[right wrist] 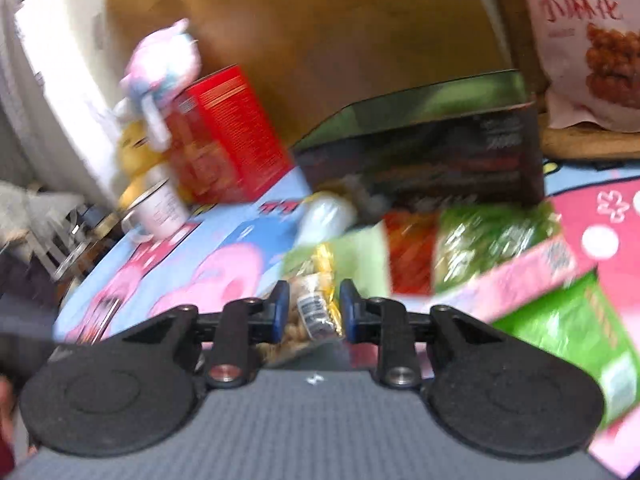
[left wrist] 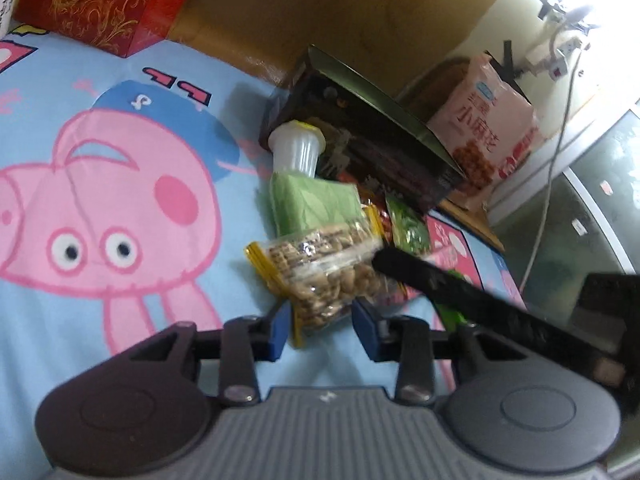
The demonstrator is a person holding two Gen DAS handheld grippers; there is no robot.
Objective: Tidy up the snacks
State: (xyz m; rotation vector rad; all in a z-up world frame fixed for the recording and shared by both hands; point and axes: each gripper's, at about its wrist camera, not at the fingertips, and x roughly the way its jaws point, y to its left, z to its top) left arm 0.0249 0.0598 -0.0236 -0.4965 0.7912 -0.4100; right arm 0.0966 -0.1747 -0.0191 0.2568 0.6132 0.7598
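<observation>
- Lying on the cartoon-pig bedsheet (left wrist: 120,184) in the left wrist view, a clear yellow-edged bag of nuts (left wrist: 320,272) is reaching with its near end into the gap of the left gripper (left wrist: 322,330).
- The blue pads (left wrist: 280,332) are standing apart on either side of that end; the jaws are gaping and not pressing the bag.
- A black finger of the other tool (left wrist: 460,292) is crossing in from the right, its tip touching the far right corner of the bag.
- Beyond the bag, a green packet (left wrist: 312,200), a white plastic cup (left wrist: 296,148) and a dark box (left wrist: 372,140) are lying in a row, with a pink snack bag (left wrist: 488,128) standing behind and a red box (left wrist: 100,4) at the far left.
- Turning to the blurred right wrist view, the same bag of nuts (right wrist: 314,304) is sitting between the blue pads (right wrist: 280,312) of the right gripper (right wrist: 314,312).
- Those jaws are standing narrow around it; whether they are pinching it, I cannot tell.
- Green packets (right wrist: 488,240), an orange-red packet (right wrist: 412,256) and a pink carton (right wrist: 520,276) are crowding the right side, near the dark box (right wrist: 432,152).
- A red box (right wrist: 228,136), a mug (right wrist: 160,212) and a plush toy (right wrist: 160,64) are sitting at far left.
</observation>
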